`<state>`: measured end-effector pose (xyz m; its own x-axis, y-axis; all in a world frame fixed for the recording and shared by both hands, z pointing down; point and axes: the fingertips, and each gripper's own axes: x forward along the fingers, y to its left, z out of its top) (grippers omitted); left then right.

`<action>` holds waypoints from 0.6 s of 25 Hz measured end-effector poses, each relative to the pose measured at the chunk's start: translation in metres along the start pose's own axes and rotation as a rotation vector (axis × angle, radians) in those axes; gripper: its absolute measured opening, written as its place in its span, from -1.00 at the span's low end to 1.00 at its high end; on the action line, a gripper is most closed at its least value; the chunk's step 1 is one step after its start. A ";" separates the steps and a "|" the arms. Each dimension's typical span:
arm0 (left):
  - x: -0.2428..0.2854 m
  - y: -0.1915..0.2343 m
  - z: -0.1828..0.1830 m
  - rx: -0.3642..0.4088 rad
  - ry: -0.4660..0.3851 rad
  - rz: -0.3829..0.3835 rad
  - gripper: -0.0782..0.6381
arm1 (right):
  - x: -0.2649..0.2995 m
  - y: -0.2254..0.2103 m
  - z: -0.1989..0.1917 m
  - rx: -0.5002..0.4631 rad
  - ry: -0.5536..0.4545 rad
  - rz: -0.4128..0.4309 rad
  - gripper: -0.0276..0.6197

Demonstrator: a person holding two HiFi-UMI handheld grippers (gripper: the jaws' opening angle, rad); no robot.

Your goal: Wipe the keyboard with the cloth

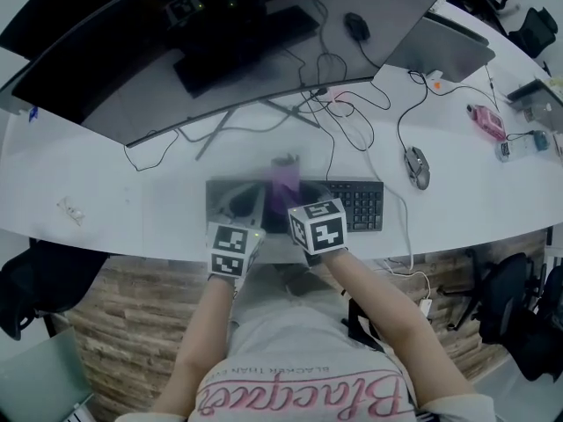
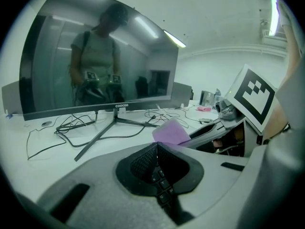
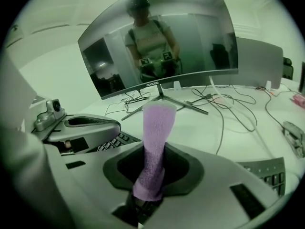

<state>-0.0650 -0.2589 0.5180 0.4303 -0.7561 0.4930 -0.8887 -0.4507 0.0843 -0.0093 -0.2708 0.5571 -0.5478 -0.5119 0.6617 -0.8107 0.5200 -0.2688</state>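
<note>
Grips purple cloth [image 3: 155, 132] upright in right gripper [image 3: 148, 187], above keyboard [image 1: 362, 206] middle | holds left gripper [image 2: 156, 148] pinched closed on nothing, keys just beneath | shows only keyboard's right end sharply from head view, rest blurred under both grippers | hides cloth's bottom end in jaw gap

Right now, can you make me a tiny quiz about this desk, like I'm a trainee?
1. Which gripper is shut on the purple cloth? A) left gripper B) right gripper
2. True or false: the left gripper's jaws are together with nothing between them.
3. Fill in: by the person's own sides, the mouse lies on the keyboard's ____ side.
Key: 1 B; 2 true; 3 right.
</note>
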 end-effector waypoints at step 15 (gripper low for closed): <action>0.033 -0.052 0.014 0.032 0.000 -0.072 -0.77 | -0.038 -0.068 -0.013 0.008 0.004 -0.093 -0.64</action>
<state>-0.0023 -0.2674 0.5175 0.4928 -0.7214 0.4865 -0.8500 -0.5186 0.0920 0.0693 -0.2777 0.5587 -0.4691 -0.5554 0.6867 -0.8598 0.4648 -0.2114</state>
